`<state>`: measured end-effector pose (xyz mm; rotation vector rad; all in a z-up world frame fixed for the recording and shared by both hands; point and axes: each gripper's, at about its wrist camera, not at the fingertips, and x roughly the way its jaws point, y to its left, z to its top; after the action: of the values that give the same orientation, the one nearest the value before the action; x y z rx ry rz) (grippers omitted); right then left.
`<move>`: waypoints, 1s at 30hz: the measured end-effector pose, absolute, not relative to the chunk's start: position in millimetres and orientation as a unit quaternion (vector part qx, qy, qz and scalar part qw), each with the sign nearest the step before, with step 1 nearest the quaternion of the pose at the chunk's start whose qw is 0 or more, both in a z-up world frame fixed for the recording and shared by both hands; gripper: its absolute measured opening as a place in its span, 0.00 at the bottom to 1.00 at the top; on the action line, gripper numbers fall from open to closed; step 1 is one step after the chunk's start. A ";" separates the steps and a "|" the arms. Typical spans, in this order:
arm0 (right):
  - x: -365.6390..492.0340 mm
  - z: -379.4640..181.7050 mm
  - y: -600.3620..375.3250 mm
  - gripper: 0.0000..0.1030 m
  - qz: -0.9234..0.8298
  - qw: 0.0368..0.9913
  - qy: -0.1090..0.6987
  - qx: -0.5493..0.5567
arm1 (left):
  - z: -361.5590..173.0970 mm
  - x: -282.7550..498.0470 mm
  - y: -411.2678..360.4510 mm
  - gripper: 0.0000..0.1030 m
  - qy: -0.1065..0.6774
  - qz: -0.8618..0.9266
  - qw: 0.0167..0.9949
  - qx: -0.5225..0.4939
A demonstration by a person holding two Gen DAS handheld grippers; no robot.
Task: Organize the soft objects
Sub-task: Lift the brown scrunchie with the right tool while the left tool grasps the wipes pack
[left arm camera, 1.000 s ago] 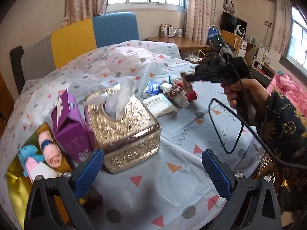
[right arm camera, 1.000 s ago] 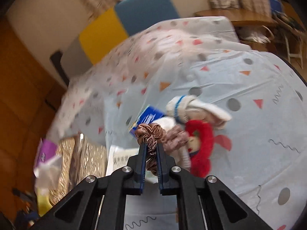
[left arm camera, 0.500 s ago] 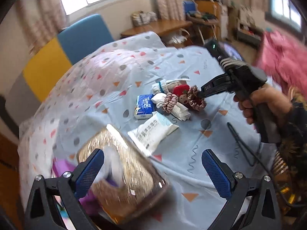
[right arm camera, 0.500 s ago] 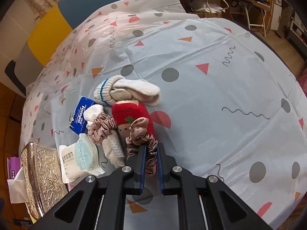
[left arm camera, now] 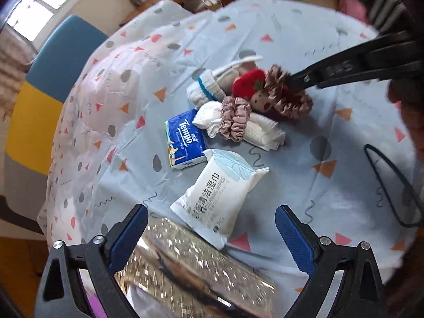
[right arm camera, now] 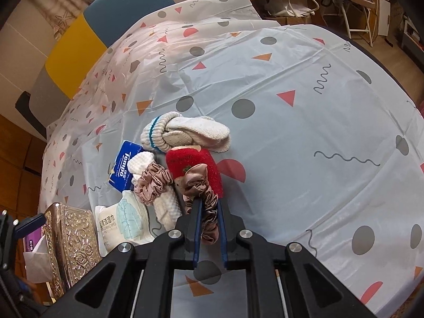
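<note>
Right wrist view: right gripper (right arm camera: 209, 209) clamped on brown satin scrunchie (right arm camera: 200, 185) draped over red plush toy (right arm camera: 194, 165) — could drag it. Left gripper (left arm camera: 210, 228) closing on nothing, above white wet-wipes pack (left arm camera: 220, 193).

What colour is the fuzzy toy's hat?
The fuzzy toy's hat is red with a small green sprig; the right wrist view shows it best.

The worktop (right arm camera: 304, 137), under a patterned cloth, carries a tissue pack (left arm camera: 184, 139), wipes (left arm camera: 216, 192), socks (right arm camera: 185, 132) and a gold tissue box (right arm camera: 71, 241).
</note>
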<state>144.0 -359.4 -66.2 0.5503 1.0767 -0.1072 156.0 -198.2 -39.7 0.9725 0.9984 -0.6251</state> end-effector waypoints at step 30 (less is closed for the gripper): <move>115.7 -106.1 -440.0 0.37 -0.124 0.742 0.467 0.465 | -96.2 114.9 -240.9 0.57 0.501 -0.301 0.692 0.424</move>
<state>115.7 -440.0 -106.1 1.0188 1.0226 -0.2713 114.9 -240.9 -96.2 0.9483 1.1193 -0.6734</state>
